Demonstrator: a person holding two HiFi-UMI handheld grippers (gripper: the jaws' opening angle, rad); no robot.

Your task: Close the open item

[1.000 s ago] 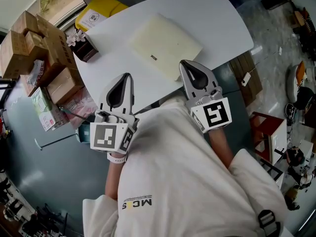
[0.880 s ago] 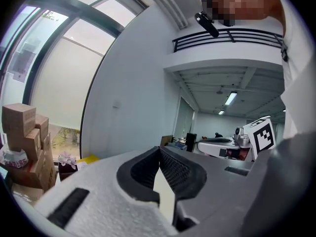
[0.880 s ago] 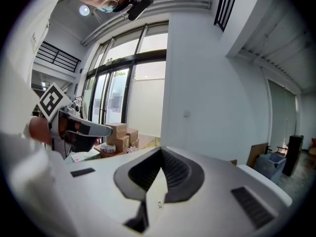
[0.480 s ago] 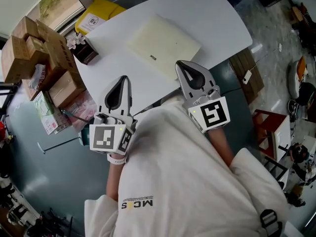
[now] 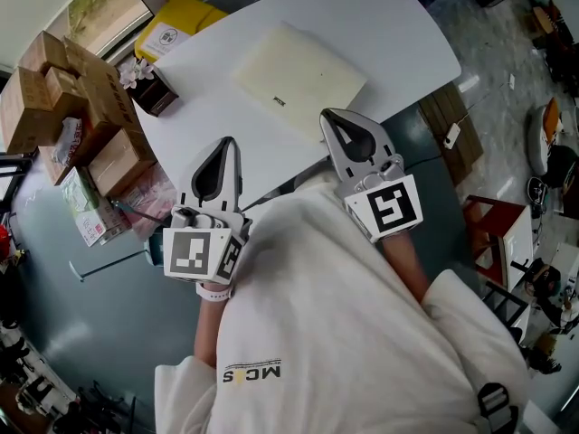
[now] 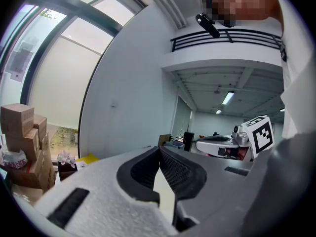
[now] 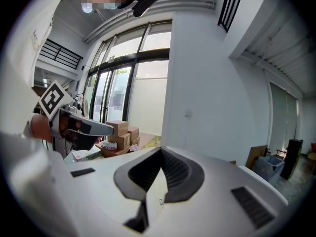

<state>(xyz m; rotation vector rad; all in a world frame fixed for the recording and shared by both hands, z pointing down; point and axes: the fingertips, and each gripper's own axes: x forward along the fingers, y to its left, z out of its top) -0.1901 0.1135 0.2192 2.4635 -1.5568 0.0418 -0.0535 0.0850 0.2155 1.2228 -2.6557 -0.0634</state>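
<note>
two grippers held at the near edge of the white counter [image 5: 398, 34], tips toward the cream laptop [image 5: 303, 70], which lies shut flat mid-counter; left gripper [image 5: 228, 147] [image 6: 159, 149] jaws pressed together, nothing between them; right gripper [image 5: 331, 120] [image 7: 160, 151] jaws likewise together and empty, tip close by the laptop's near edge; cardboard boxes [image 5: 72, 80] stacked off to the left, yellow packet [image 5: 172, 25] beyond

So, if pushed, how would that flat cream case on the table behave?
The case looks stiff, its edges straight, so it likely slides whole on the smooth table. Lying flat, it should not tip or roll.
</note>
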